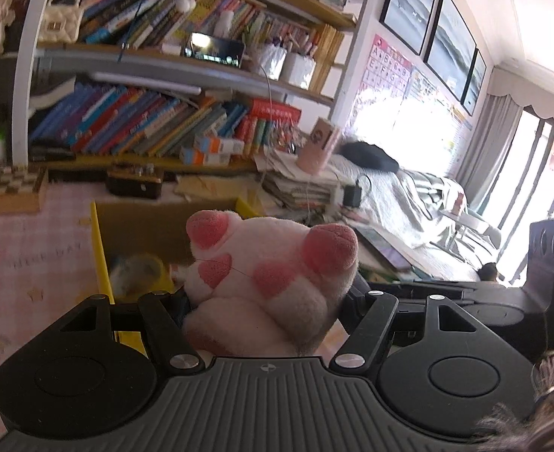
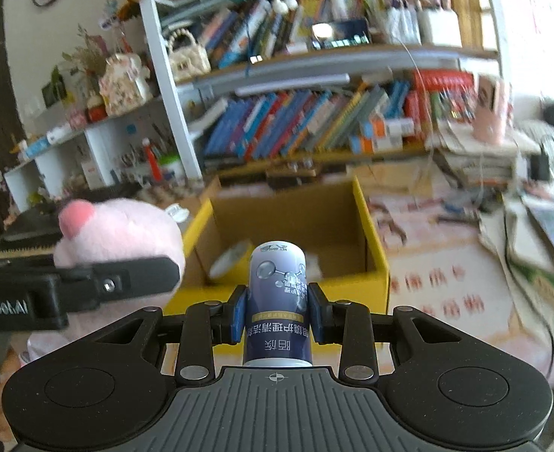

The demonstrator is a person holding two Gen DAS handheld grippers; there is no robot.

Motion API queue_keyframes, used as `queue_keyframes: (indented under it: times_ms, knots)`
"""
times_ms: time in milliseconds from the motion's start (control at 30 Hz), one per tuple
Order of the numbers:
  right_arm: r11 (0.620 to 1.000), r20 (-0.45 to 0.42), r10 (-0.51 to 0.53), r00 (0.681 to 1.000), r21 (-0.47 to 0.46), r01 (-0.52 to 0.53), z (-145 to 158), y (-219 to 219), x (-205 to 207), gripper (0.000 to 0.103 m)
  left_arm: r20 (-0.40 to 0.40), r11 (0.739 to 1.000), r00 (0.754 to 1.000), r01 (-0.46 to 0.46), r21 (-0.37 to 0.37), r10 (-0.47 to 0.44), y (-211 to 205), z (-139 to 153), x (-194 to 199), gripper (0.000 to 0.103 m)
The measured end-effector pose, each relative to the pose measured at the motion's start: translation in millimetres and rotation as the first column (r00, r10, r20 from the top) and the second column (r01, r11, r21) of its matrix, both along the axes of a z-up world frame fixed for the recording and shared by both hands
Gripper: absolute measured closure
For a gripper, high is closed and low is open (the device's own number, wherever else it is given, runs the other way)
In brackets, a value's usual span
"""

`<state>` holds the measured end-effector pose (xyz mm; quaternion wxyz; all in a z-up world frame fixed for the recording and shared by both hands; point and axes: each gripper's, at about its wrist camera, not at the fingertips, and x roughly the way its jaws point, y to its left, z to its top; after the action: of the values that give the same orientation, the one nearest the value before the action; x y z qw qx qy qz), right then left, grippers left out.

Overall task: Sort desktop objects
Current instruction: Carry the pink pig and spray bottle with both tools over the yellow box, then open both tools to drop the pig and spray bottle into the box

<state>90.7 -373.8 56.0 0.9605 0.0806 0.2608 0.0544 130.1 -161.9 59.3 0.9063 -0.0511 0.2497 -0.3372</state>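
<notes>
**Both grippers loaded above open carton**

Left gripper (image 1: pixel 265 301): clamped on pink-and-white plush paw (image 1: pixel 265 271), pads facing camera, toy bulging out between the jaws. Held over the near left corner of the yellow cardboard box (image 1: pixel 99 248); seen from the right wrist as a pink mass (image 2: pixel 126 233) just left of the box.

Right gripper (image 2: pixel 277 312): closed on dark blue spray bottle (image 2: pixel 277 301), blue pads pressing both sides, label upside down, capped end pointing away. Positioned at the near wall of the box (image 2: pixel 371 282).

Box interior: blurred items at the bottom, identity not determinable. Pink patterned tablecloth (image 2: pixel 446 293) underneath; loaded bookshelf (image 2: pixel 314 113) behind
</notes>
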Motion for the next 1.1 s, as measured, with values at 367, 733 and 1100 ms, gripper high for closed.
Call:
queue_keyframes:
  times_ms: [367,733,1100]
  knots:
    - [0.993,-0.027,0.049,0.998,-0.103,-0.052,-14,-9,92,0.070,0.014,0.998,0.999,-0.046,0.039,0.045,-21,-6,73,0.036]
    - [0.951,-0.238,0.149,0.960,-0.230,-0.205,-62,3,164,0.070,-0.125,0.977,0.988,-0.058,0.203,0.085,-40,-65,135,0.036]
    - [0.916,-0.356,0.219,0.908,-0.246,-0.317,-80,7,177,0.070,-0.097,0.944,0.994,-0.015,0.330,0.050,-51,-75,141,0.031]
